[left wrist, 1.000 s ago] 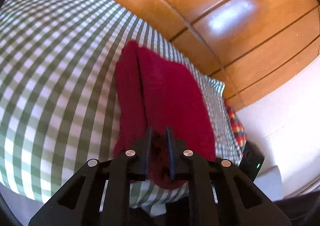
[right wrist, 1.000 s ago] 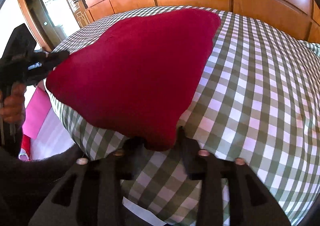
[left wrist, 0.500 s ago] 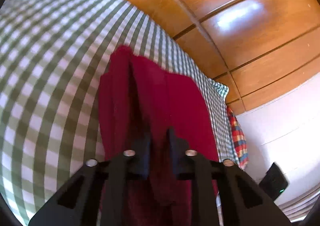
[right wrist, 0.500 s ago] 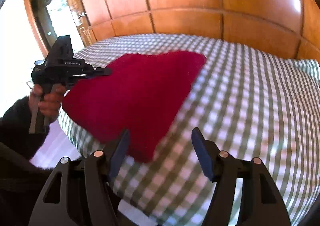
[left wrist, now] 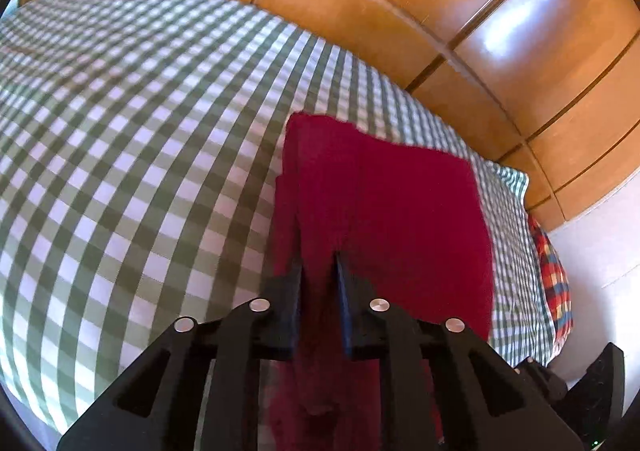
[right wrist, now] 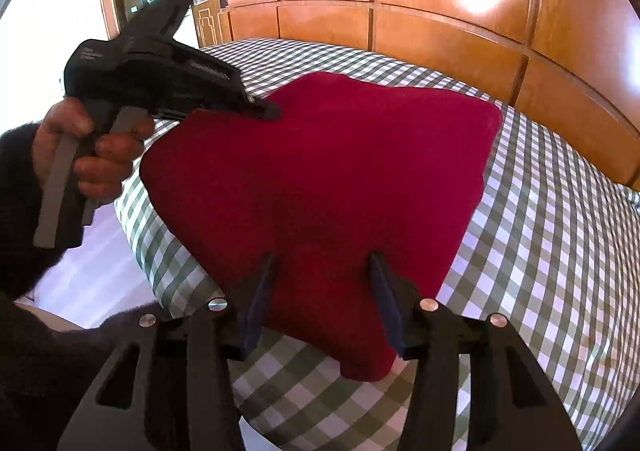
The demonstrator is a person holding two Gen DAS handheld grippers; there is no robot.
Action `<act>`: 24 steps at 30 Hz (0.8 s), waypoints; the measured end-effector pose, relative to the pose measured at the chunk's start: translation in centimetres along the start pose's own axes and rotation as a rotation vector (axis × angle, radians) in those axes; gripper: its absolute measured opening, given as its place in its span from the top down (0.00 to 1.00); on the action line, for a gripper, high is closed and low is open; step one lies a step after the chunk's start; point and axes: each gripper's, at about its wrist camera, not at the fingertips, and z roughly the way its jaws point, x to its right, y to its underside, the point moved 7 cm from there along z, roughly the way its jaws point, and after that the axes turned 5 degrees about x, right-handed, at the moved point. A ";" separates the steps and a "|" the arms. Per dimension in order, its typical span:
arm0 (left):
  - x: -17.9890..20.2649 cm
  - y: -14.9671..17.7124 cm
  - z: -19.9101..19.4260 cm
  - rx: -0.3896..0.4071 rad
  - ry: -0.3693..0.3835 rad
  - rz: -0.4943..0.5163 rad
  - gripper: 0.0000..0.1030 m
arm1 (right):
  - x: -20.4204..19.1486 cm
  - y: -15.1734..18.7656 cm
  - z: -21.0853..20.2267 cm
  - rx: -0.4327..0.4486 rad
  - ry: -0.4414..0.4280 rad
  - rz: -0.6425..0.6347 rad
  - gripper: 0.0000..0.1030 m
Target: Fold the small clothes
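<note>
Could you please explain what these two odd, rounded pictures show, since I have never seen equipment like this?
There is no robot here. A person holds a hand-operated two-finger gripper in each hand, and a wide-angle camera on each one looks forward along its fingers, which makes the pictures look rounded.

The left wrist view shows the left gripper nearly closed, pinching an edge of a dark red garment. The right wrist view shows the right gripper with its jaws closing over the garment's near part but not yet pressing on it. The same view shows the person's hand squeezing the left gripper's handle.

The garment lies on a bed covered by a green and white checked sheet, with wooden panelling behind.
</note>
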 end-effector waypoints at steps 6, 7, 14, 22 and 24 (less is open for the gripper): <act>4.7 0.5 -4.5 0.171 -0.061 0.198 0.86 | 2.8 0.8 -1.5 -0.027 -0.031 0.102 0.47; 5.5 0.9 -4.9 0.187 -0.075 0.250 0.86 | 3.1 0.9 -1.7 -0.037 -0.049 0.129 0.41; 8.0 2.5 -4.4 0.200 -0.127 0.419 0.85 | 5.5 -1.4 -4.6 0.026 -0.088 0.231 0.33; 7.7 3.1 -3.5 0.184 -0.154 0.433 0.86 | 7.5 -5.7 -2.2 0.061 -0.049 0.242 0.34; 7.3 3.2 -3.3 0.176 -0.162 0.428 0.86 | 8.0 -6.3 -0.9 0.044 -0.041 0.249 0.35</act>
